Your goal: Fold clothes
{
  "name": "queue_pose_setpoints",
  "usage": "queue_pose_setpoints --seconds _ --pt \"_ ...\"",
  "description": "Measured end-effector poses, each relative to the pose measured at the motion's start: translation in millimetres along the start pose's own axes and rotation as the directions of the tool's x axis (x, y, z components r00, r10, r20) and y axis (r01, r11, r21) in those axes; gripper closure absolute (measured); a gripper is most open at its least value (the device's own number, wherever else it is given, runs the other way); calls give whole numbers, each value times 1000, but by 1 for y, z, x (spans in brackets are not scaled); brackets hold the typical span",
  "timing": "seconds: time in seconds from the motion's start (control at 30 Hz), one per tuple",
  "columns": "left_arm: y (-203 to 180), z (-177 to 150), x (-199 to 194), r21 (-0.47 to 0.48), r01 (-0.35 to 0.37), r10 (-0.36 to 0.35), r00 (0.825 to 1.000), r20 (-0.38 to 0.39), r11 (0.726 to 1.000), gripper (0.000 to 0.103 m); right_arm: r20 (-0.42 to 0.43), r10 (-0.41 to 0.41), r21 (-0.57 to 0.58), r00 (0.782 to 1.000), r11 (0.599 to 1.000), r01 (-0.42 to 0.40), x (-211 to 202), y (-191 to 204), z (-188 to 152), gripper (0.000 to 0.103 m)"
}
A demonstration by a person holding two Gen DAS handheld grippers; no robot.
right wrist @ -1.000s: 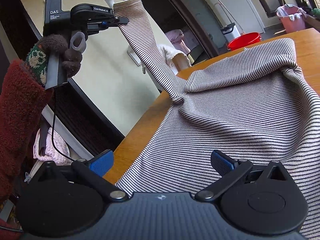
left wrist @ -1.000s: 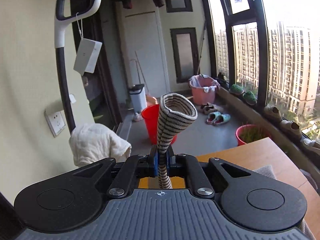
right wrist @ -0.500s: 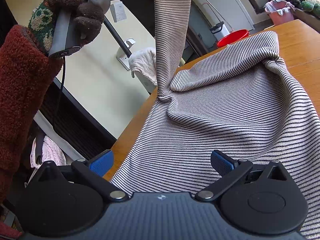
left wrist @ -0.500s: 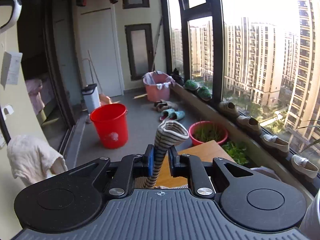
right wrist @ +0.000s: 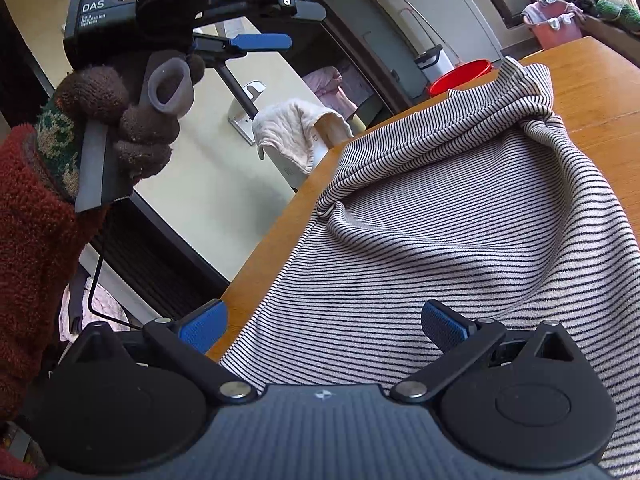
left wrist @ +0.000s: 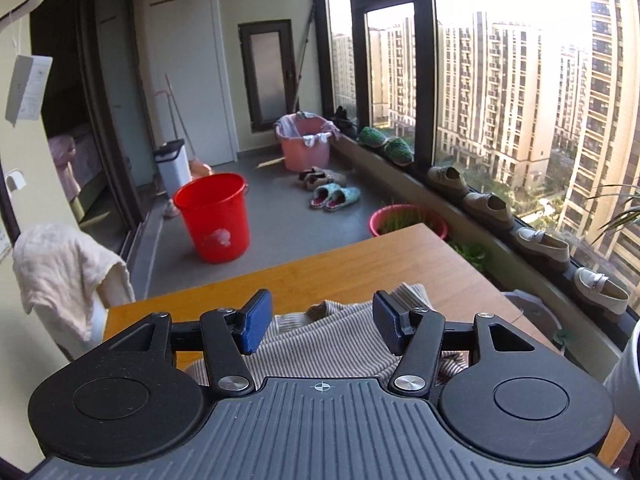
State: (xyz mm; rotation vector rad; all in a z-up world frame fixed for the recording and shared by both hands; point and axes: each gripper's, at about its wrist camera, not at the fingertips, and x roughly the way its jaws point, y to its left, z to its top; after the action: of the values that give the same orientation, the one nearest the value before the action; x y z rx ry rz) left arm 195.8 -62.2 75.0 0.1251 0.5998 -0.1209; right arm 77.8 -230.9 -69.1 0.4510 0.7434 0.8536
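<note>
Pink plastic tub (left wrist: 305, 142) with rags draped over rim. Black-and-cream striped knit top (right wrist: 460, 232) bunched along wooden worktop (left wrist: 360, 268) left edge. Both grippers' fingers (left wrist: 258, 322) (right wrist: 442, 326) spread, holding nothing.

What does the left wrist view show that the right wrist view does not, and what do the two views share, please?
Only the left wrist view shows the window with apartment towers, the shoes on the sill and the slippers. Only the right wrist view shows the gloved left hand holding the left gripper, jaws open. Both show the striped garment on the wooden table and the red bucket.
</note>
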Motion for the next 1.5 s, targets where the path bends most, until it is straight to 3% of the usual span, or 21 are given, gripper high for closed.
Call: queue_pose_setpoints --seconds 0.13,0.33,0.53,0.63,0.7,0.73,0.87,0.97,1.1,1.2,1.33,1.4,1.5 --pt "34 -45 6 -70 -50 46 997 -67 996 37 8 -42 -3 999 999 42 2 2 3 0" --pt "58 -112 21 -204 48 -78 987 -139 978 27 61 -150 -8 987 989 151 4 4 15 0" --pt "75 -133 24 -262 127 -152 985 -79 957 23 176 -256 8 951 966 258 2 0 53 1" --pt "76 -129 23 -256 159 -165 986 -2 954 22 215 -339 -76 916 929 361 14 3 78 30" --pt "74 -127 18 -246 167 -165 986 31 955 22 224 -365 -113 904 911 396 22 4 93 61" --pt "75 -128 17 -247 175 -171 985 41 953 22 220 -372 -122 902 907 404 26 3 100 62" --pt "81 -124 26 -315 225 -221 974 50 922 24 241 -420 -157 875 873 462 56 1 126 62" --pt "79 -117 40 -326 235 -230 972 54 916 24 243 -451 -154 859 856 494 82 -9 144 62" --pt "80 -118 65 -355 243 -256 967 10 903 22 121 -530 -80 839 837 541 104 -43 142 58" --pt "85 -131 86 -415 243 -285 958 -41 877 21 111 -515 -92 850 846 525 103 -56 129 60" --pt "85 -142 87 -369 260 -277 961 8 892 18 157 -525 -165 836 821 546 107 -48 116 58" --pt "78 -145 86 -321 252 -261 965 16 913 16 161 -531 -187 832 812 554 111 -44 115 51" --pt "69 -148 84 -261 239 -242 970 21 935 14 162 -517 -183 840 821 541 110 -45 116 49"
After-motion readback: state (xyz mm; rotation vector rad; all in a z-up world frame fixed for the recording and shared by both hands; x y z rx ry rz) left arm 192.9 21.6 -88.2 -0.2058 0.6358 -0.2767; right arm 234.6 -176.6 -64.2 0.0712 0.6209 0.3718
